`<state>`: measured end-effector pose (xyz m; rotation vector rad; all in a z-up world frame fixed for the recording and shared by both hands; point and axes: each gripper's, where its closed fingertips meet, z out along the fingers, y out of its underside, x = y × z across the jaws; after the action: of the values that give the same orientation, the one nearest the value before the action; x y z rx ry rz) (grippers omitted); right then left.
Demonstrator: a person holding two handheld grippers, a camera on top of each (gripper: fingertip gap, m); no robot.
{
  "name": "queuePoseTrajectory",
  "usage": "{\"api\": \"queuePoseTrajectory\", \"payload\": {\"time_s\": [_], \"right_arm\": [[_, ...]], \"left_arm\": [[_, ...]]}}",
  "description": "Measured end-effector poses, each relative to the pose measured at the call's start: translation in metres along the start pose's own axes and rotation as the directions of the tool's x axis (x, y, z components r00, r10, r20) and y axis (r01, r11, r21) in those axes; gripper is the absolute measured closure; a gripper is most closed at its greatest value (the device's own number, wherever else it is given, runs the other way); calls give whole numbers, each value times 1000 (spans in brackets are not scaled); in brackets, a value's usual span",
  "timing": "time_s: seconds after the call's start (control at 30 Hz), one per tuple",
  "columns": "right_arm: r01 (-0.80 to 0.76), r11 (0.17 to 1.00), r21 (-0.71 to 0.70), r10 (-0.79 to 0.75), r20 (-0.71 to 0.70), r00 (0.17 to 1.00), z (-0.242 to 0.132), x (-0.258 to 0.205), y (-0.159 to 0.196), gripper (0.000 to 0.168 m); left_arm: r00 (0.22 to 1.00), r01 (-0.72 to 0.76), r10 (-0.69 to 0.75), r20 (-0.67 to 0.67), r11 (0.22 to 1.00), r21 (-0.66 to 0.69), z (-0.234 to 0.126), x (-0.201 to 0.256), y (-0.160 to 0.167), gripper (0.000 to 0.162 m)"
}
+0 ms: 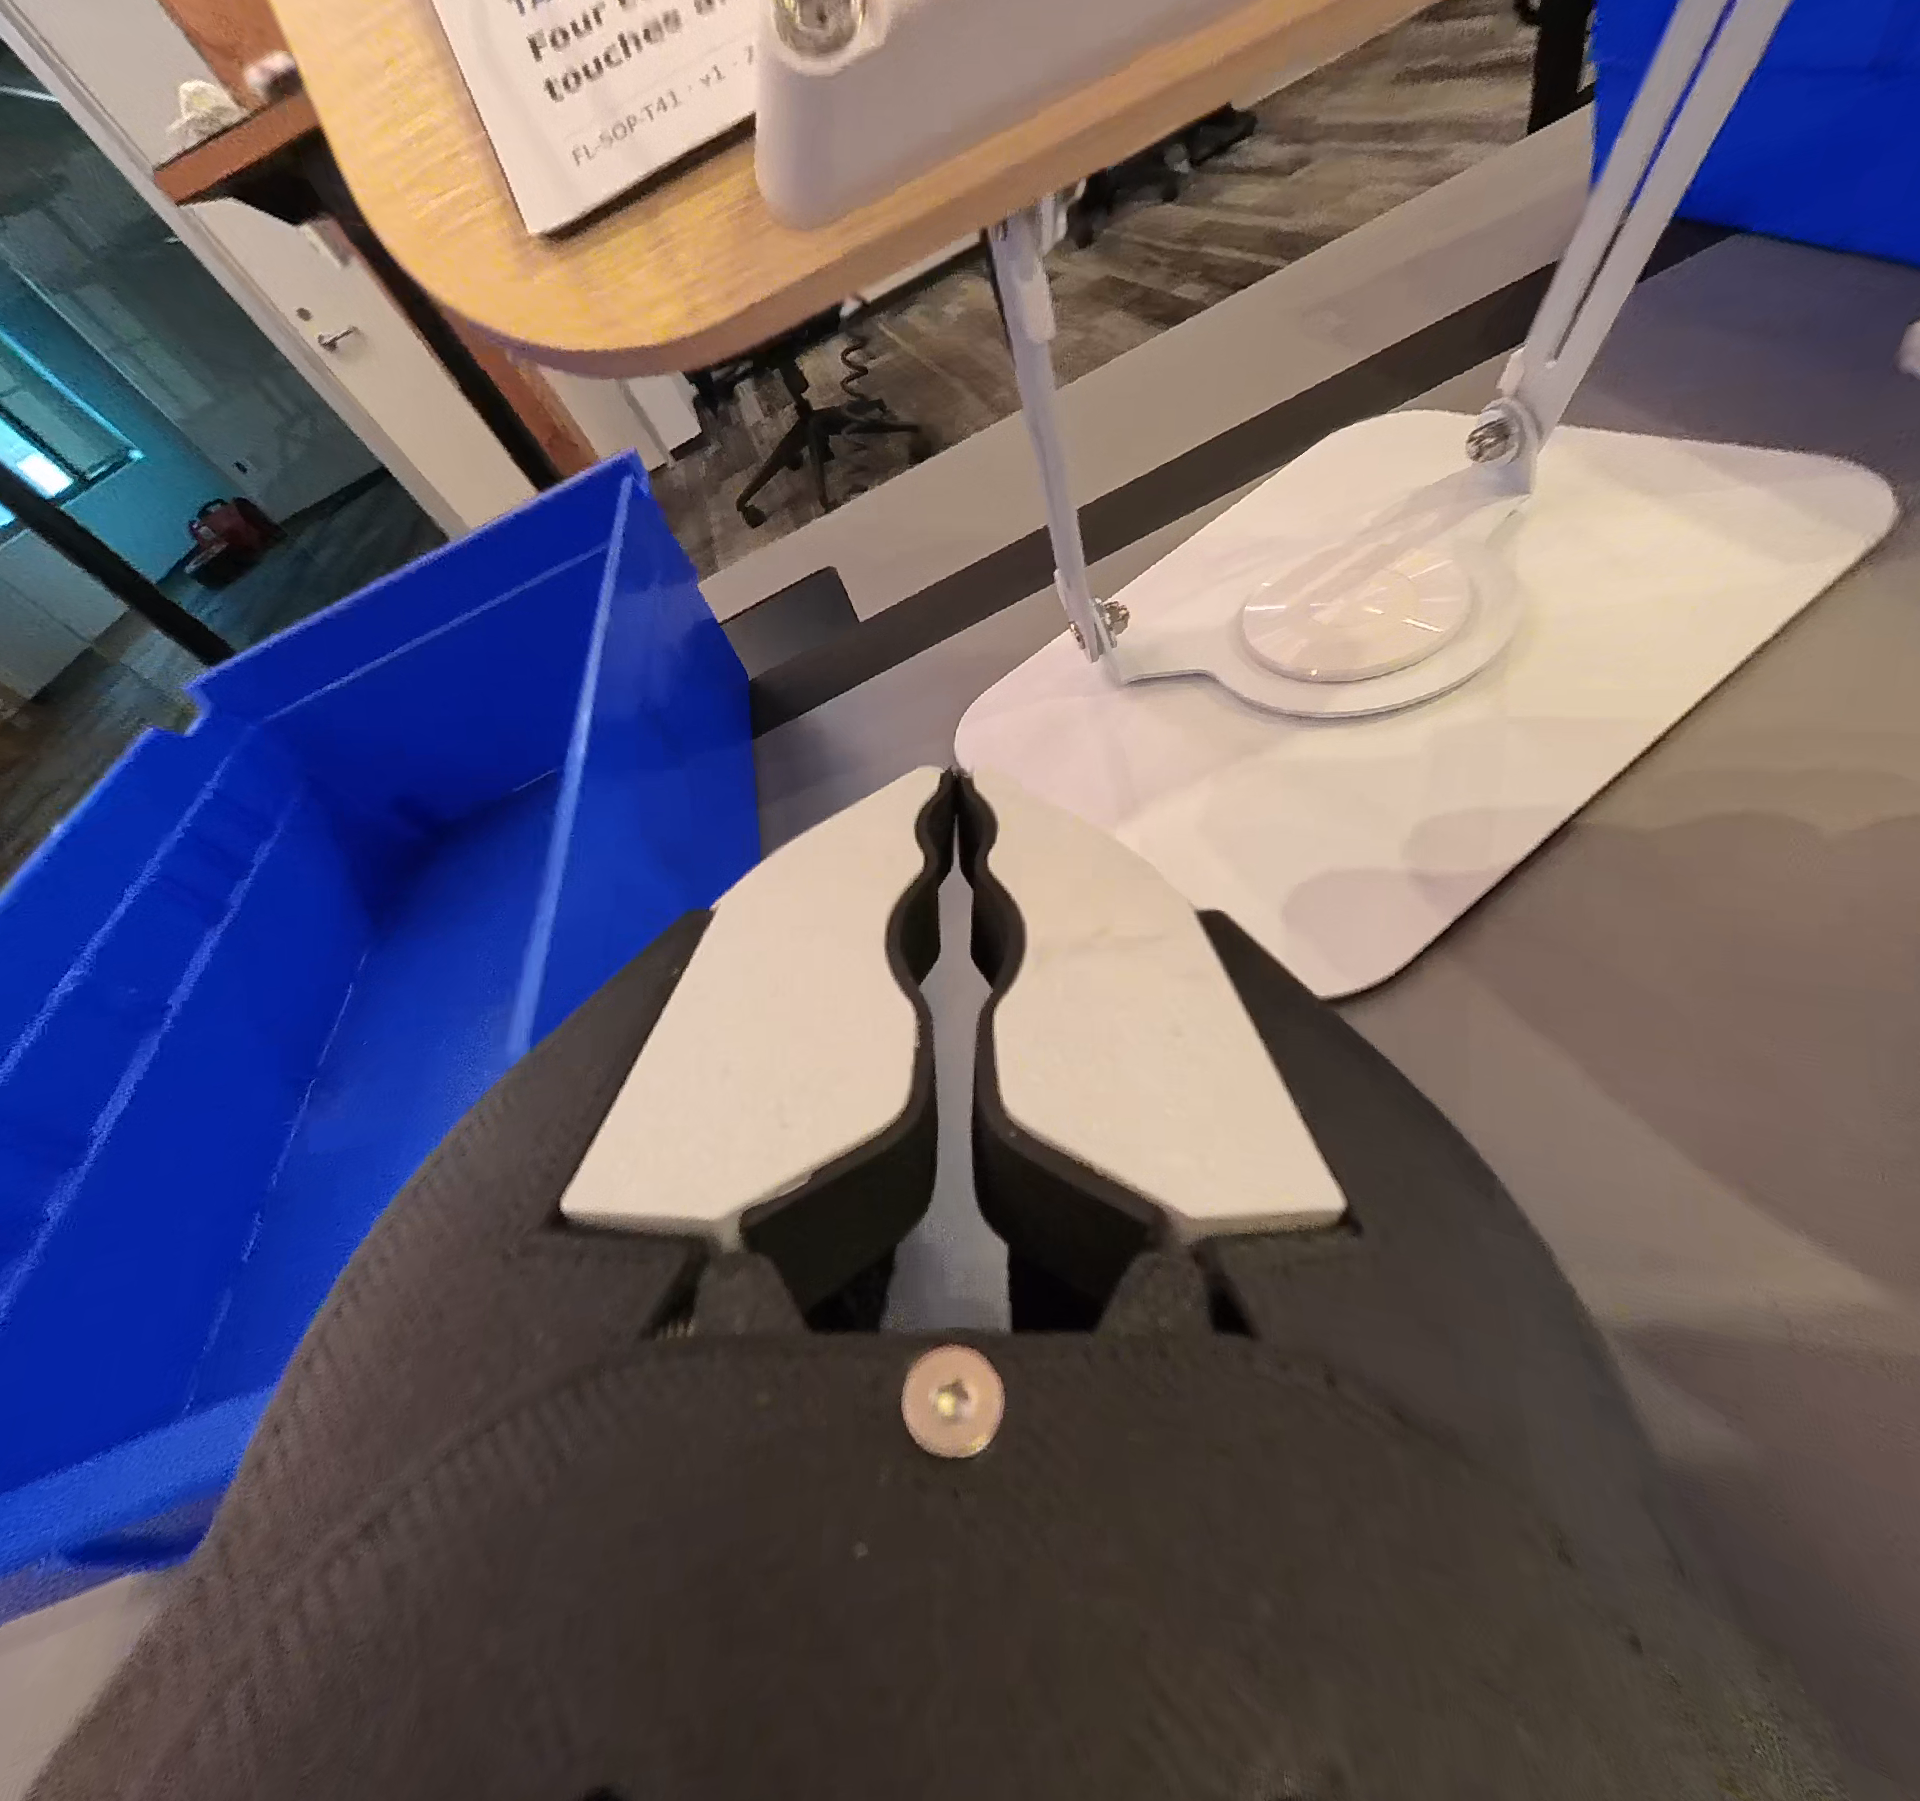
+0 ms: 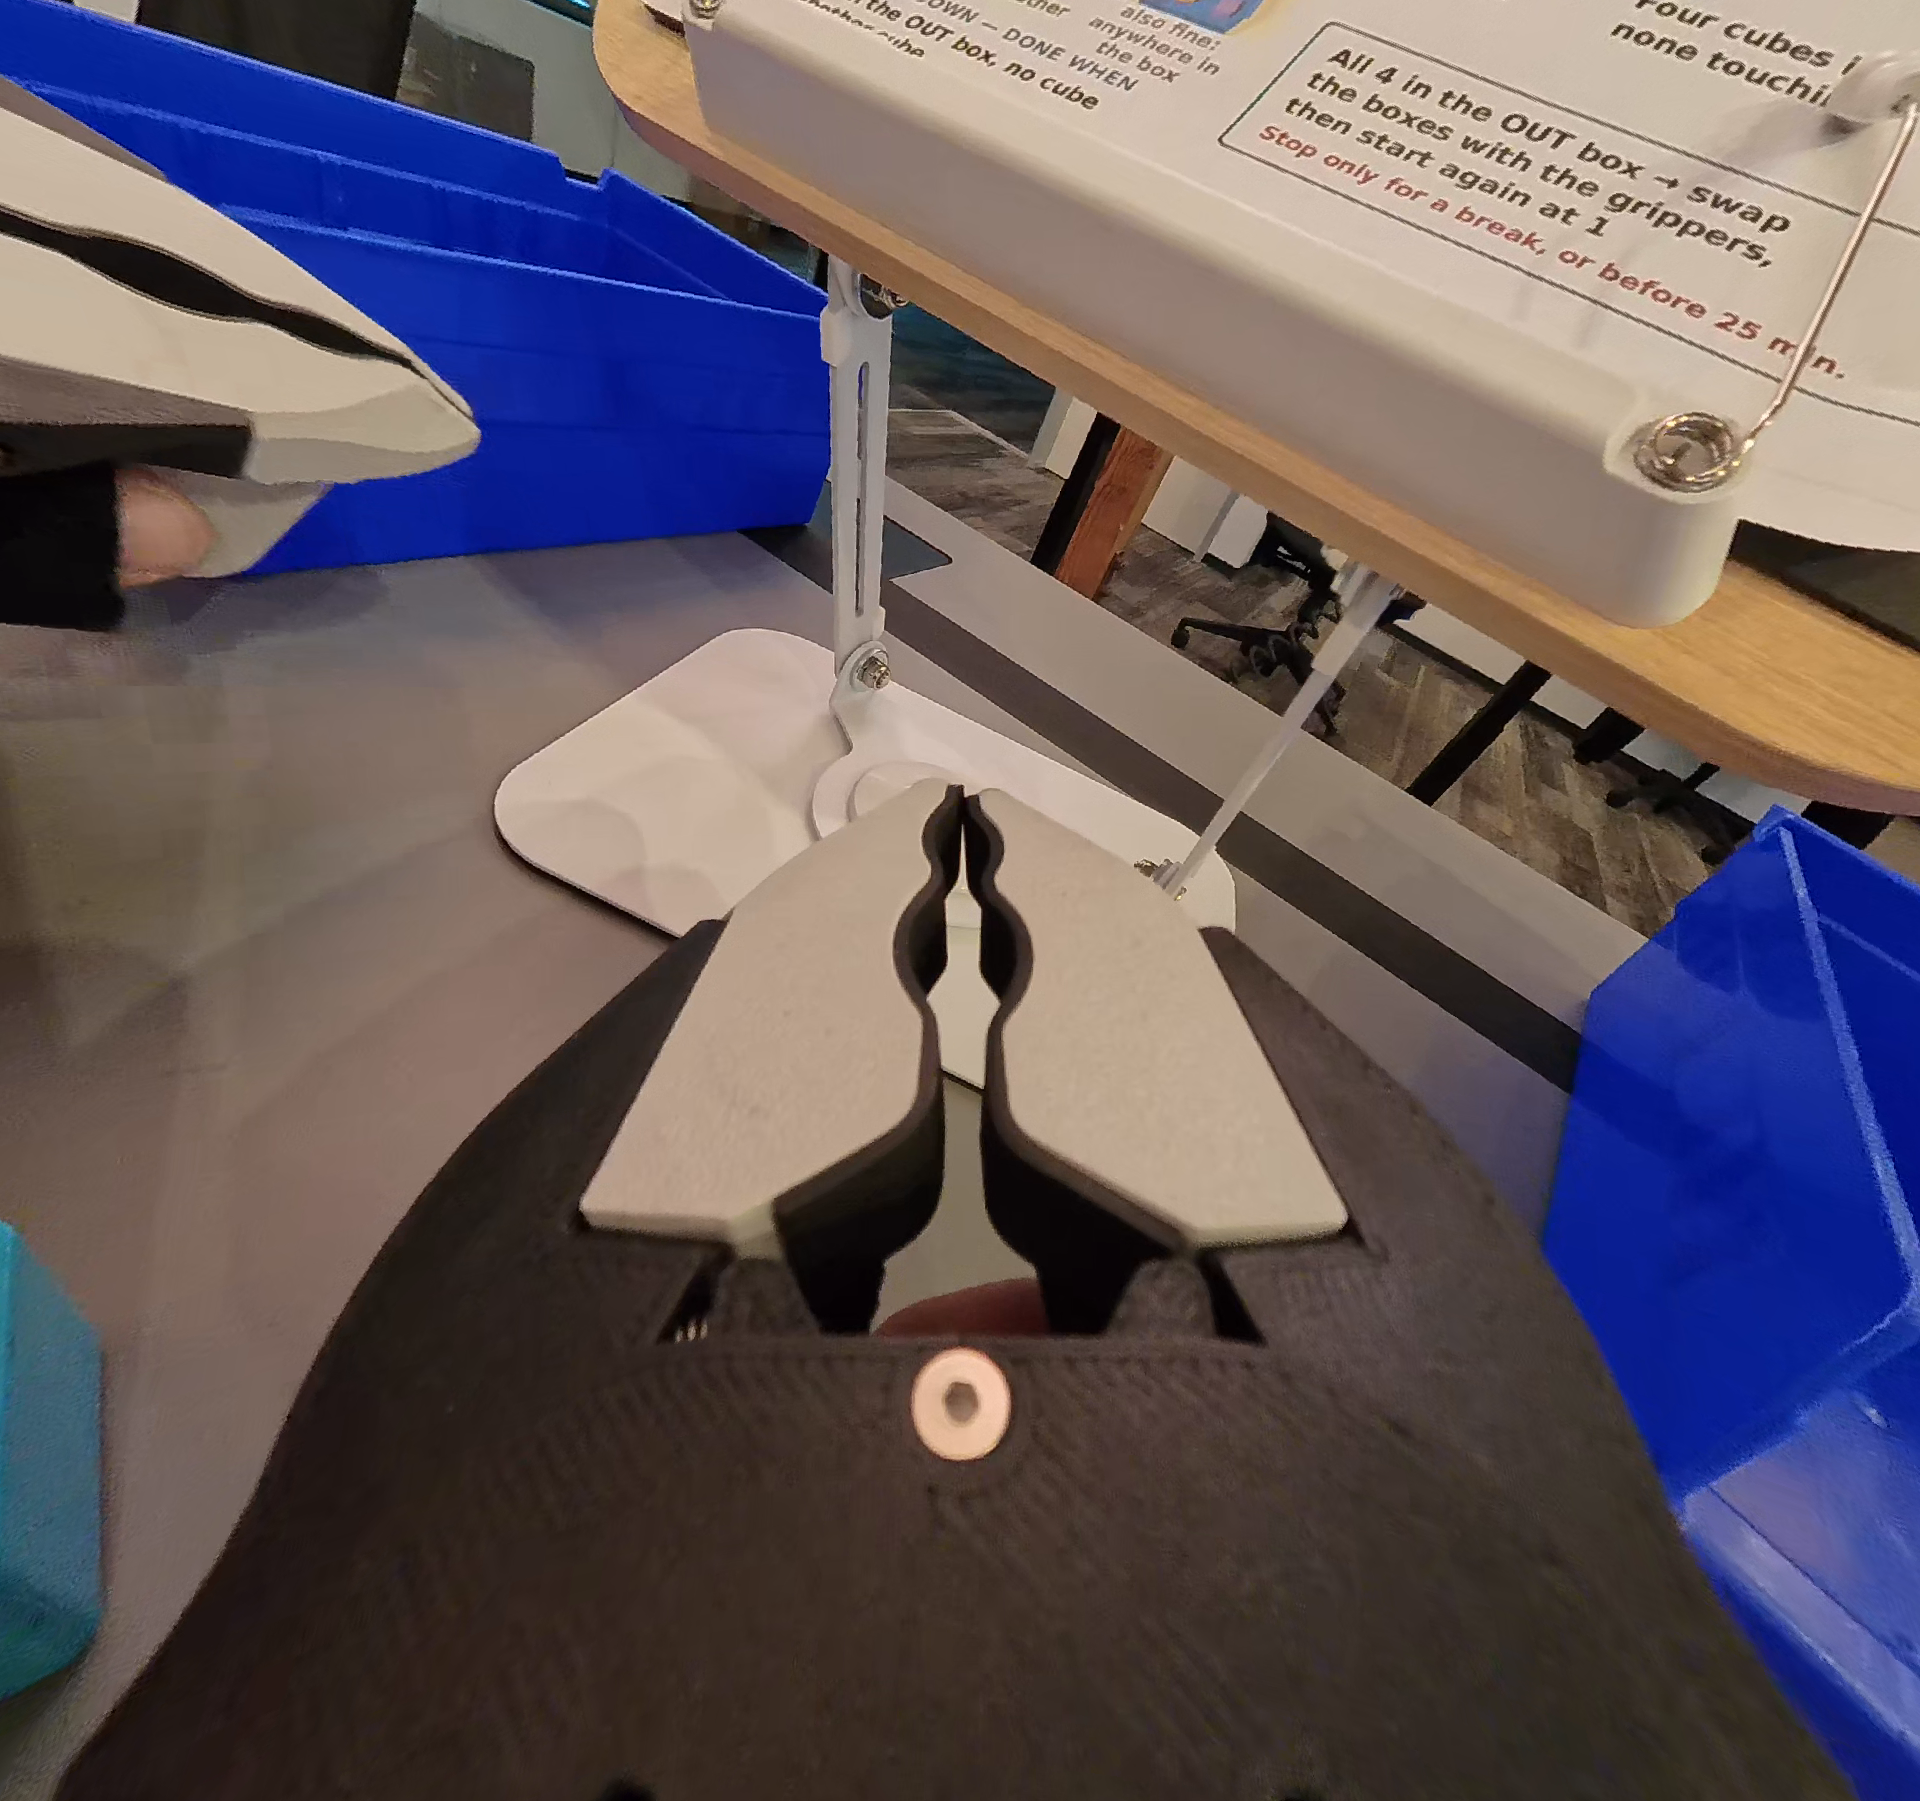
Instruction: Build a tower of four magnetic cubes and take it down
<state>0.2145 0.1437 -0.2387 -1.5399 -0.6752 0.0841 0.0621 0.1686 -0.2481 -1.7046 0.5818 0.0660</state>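
My left gripper (image 1: 956,783) is shut and empty, held above the grey table (image 1: 1662,1076) beside a blue bin (image 1: 312,920). My right gripper (image 2: 963,797) is shut and empty, pointing at the white stand base (image 2: 644,806). One teal cube (image 2: 42,1439) sits on the table at the lower left edge of the right wrist view, only partly in frame. The left gripper (image 2: 457,426) also shows at the upper left of the right wrist view, shut, with a gloved hand behind it. No other cubes are in view.
A white stand (image 1: 1455,712) holds a wooden board (image 2: 1351,463) with an instruction sheet (image 2: 1455,141) above the table's back. A blue bin (image 2: 520,297) stands at the left, another blue bin (image 2: 1766,1180) at the right. Office chairs stand on the floor beyond. The grippers' ends are close to 15 centimeters from one another.
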Motion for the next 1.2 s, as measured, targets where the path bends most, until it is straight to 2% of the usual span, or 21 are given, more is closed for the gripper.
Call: {"api": "queuePoseTrajectory", "payload": {"time_s": [0.1,0.17,0.2,0.27,0.37,0.47,0.53,0.8,0.97,1.2], "right_arm": [[-4,1000,1,4,1,1000,0,0,0,168],[-4,1000,1,4,3,1000,0,0,0,168],[-4,1000,2,4,4,1000,0,0,0,168],[-5,1000,2,5,5,1000,0,0,0,167],[-9,1000,1,8,7,1000,0,0,0,166],[-7,1000,0,7,9,1000,0,0,0,165],[-6,1000,-1,6,10,1000,0,-1,0,165],[0,1000,-4,0,19,1000,1,-2,1,163],[4,1000,-6,-3,25,1000,1,-3,1,161],[7,1000,-8,-7,29,1000,1,-4,1,160]], "left_arm": [[996,-11,18,-87,997,75,-17,6,-12,160],[984,-19,32,-177,997,70,-24,13,-10,149],[965,-3,20,-263,998,68,-28,21,-8,143],[890,69,1,-455,988,136,-48,37,-16,139],[785,120,11,-619,978,170,-72,49,-21,125],[591,194,7,-807,969,150,-98,71,-25,108],[474,239,-6,-880,963,123,-110,81,-25,107],[327,271,76,-942,947,171,-125,116,-45,102],[243,247,90,-966,957,151,-130,135,-42,98],[211,236,102,-972,960,152,-128,150,-44,99]]}}
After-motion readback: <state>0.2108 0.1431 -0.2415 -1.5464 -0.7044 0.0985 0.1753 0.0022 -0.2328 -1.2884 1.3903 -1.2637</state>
